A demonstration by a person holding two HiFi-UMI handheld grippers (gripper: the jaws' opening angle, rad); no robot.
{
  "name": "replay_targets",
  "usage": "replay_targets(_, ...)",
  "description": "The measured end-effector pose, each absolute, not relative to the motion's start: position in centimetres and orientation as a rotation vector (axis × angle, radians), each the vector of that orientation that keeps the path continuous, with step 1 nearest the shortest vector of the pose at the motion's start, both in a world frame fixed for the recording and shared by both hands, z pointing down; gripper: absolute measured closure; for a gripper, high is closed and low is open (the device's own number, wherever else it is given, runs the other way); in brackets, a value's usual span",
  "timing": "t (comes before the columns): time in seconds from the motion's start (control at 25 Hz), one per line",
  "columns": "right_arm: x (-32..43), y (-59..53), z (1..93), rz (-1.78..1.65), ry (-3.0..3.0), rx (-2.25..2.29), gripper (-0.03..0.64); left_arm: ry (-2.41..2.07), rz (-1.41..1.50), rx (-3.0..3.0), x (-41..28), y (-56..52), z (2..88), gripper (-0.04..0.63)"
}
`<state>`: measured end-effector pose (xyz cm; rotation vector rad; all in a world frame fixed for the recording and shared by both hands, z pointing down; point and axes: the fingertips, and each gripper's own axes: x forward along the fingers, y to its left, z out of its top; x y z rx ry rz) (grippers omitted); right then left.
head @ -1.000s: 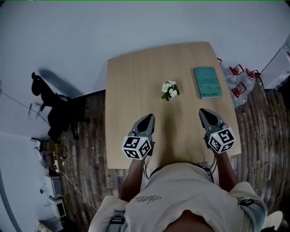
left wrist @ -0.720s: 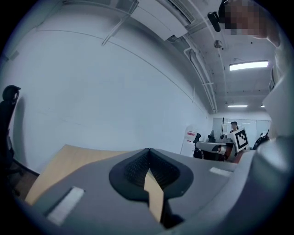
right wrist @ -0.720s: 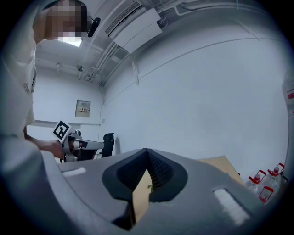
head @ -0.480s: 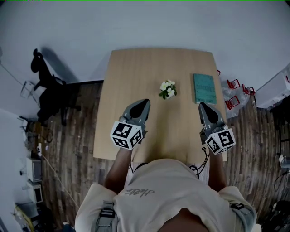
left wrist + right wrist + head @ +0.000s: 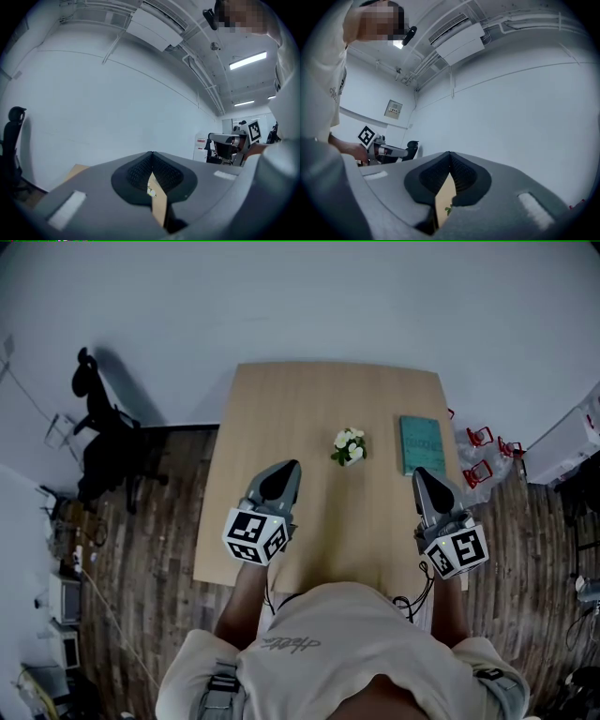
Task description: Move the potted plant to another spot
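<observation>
A small potted plant (image 5: 349,447) with white flowers stands near the middle of the light wooden table (image 5: 281,409). My left gripper (image 5: 287,468) hangs shut and empty above the table's near left part, short of the plant. My right gripper (image 5: 420,474) is shut and empty over the near right part, below and right of the plant. In the left gripper view the fingertips (image 5: 151,154) meet, and a sliver of the plant (image 5: 151,191) shows through the slit below them. In the right gripper view the jaws (image 5: 450,154) are likewise together, with a green leaf (image 5: 449,209) in the slit.
A teal book (image 5: 421,444) lies on the table right of the plant. A black office chair (image 5: 105,448) stands on the wooden floor to the left. Red wire items (image 5: 482,454) and a white box (image 5: 564,439) sit at the right; a white wall runs behind the table.
Both grippers have risen above the table, still shut and empty. The head view has shifted, so the table sits lower and looks smaller. The plant and book have not moved.
</observation>
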<state>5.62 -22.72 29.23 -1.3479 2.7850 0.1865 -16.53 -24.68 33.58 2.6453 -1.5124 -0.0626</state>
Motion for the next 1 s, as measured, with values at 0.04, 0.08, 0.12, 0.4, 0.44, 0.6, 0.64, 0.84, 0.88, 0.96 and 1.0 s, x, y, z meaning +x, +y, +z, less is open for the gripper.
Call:
replay_targets(0.04, 5.5, -22.8, 29.6, 0.193, 2.794, -1.357, 0.615, -1.518, -0.066, 2.645, -16.8, -24.9, 33.5, 0.577)
replay_targets(0.08, 5.4, -22.8, 29.9, 0.201, 2.803, -1.368, 0.615, -1.521, -0.067, 2.647, -17.0, -25.0, 33.4, 0.577)
replay_targets(0.12, 5.3, -22.8, 30.2, 0.208, 2.813, -1.376, 0.615, -1.523, -0.066, 2.65, -17.1, -25.2, 33.2, 0.577)
replay_targets(0.4, 4.8, -23.1, 31.2, 0.203, 2.814, -1.387, 0.615, -1.538, -0.06, 2.664, -17.7, -25.4, 33.0, 0.577)
replay_targets(0.44, 4.7, -23.0, 31.4, 0.196, 2.819, -1.385, 0.615, -1.532, -0.047, 2.66, -17.7, -25.4, 33.5, 0.577)
replay_targets(0.6, 4.9, -23.2, 32.9, 0.131, 2.833, -1.398, 0.615, -1.507, -0.011, 2.631, -17.4, -25.6, 35.2, 0.577)
replay_targets(0.64, 4.8, -23.2, 33.0, 0.12, 2.835, -1.4, 0.615, -1.503, -0.009, 2.628, -17.4, -25.7, 35.4, 0.577)
replay_targets(0.84, 4.7, -23.5, 33.5, 0.115, 2.85, -1.401, 0.615, -1.498, -0.005, 2.634, -17.1, -25.9, 35.8, 0.577)
replay_targets(0.88, 4.7, -23.4, 33.6, 0.11, 2.857, -1.406, 0.615, -1.493, 0.003, 2.63, -17.0, -25.8, 36.1, 0.577)
replay_targets(0.96, 4.9, -23.4, 33.7, 0.1, 2.865, -1.415, 0.615, -1.483, 0.016, 2.621, -17.0, -25.8, 36.6, 0.577)
replay_targets(1.0, 4.9, -23.4, 33.6, 0.098, 2.866, -1.417, 0.615, -1.48, 0.017, 2.618, -17.0, -25.9, 36.6, 0.577)
